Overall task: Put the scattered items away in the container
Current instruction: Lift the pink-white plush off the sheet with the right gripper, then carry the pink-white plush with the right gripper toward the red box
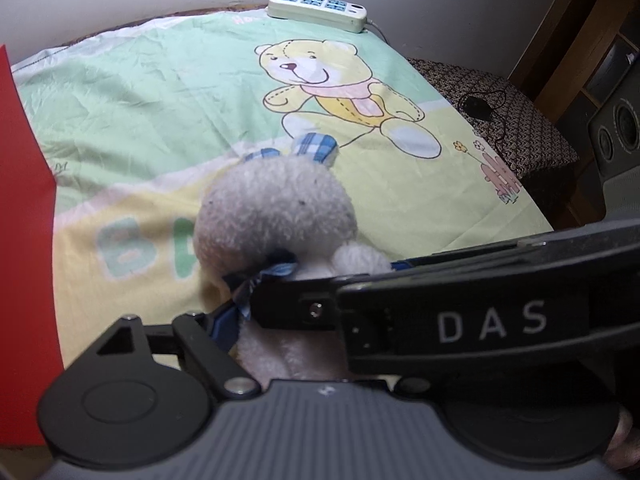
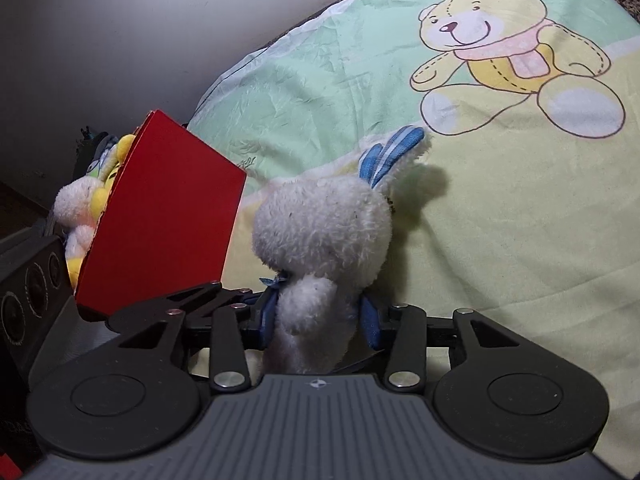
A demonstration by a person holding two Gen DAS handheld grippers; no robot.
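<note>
A white plush rabbit point(image 1: 276, 208) with blue plaid ears is held over the bear-print sheet point(image 1: 152, 92). My left gripper point(image 1: 264, 312) is shut on its body, and the other gripper's black "DAS" finger point(image 1: 480, 320) crosses in front. In the right wrist view my right gripper point(image 2: 316, 316) is shut on the same rabbit point(image 2: 324, 224), blue pads point(image 2: 370, 320) pressing its sides. A red box point(image 2: 168, 216) stands just left of it, with yellow and white plush toys point(image 2: 86, 208) inside. The box's red wall point(image 1: 24, 220) fills the left edge of the left wrist view.
A white power strip point(image 1: 318, 10) with a cable lies at the far end of the bed. A dark patterned stool point(image 1: 516, 128) with a black cable stands right of the bed. Black speakers point(image 2: 28, 300) sit left of the red box.
</note>
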